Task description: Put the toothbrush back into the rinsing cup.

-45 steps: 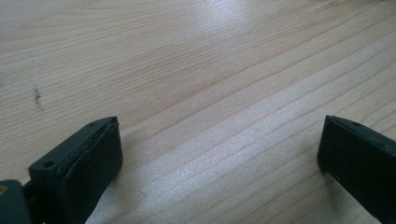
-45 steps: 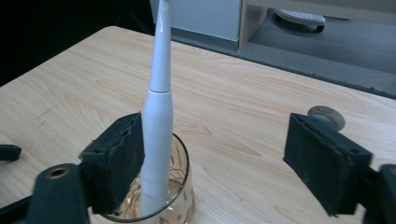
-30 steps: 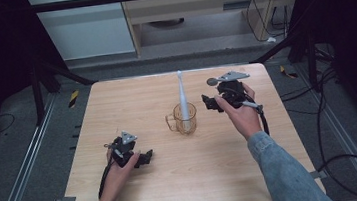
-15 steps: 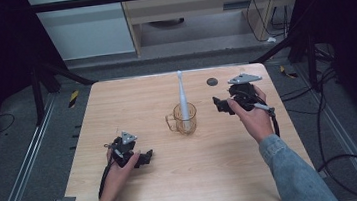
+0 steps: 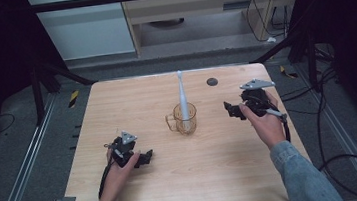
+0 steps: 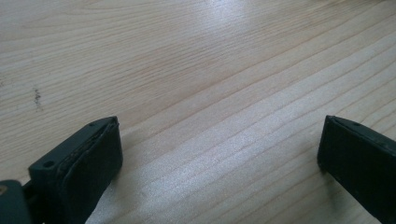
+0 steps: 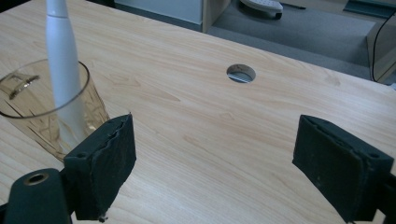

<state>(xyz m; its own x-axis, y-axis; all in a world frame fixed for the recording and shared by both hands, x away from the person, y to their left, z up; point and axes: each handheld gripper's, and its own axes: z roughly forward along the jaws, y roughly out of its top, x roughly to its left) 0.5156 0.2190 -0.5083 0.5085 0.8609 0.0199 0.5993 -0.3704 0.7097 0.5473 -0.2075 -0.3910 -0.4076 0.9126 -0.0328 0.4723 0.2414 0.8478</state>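
Observation:
A clear amber glass mug (image 5: 184, 118) stands at the middle of the wooden table (image 5: 175, 186), with a white electric toothbrush (image 5: 182, 97) standing upright in it. My right gripper (image 5: 232, 111) hovers to the right of the mug, open and holding nothing; in the right gripper view the mug (image 7: 42, 109) and toothbrush (image 7: 63, 51) sit just left of its jaws (image 7: 215, 163). My left gripper (image 5: 145, 158) rests low over the near left of the table, open, with bare wood between its jaws (image 6: 219, 163).
A round cable hole (image 5: 212, 82) lies in the table near the far right edge, also the hole (image 7: 241, 73) in the right gripper view. Beyond the table's far edge are a cabinet and cables on the floor.
My right gripper has drawn back from the mug, moving right and toward the near side. The toothbrush stays standing in the mug. The left gripper has not moved.

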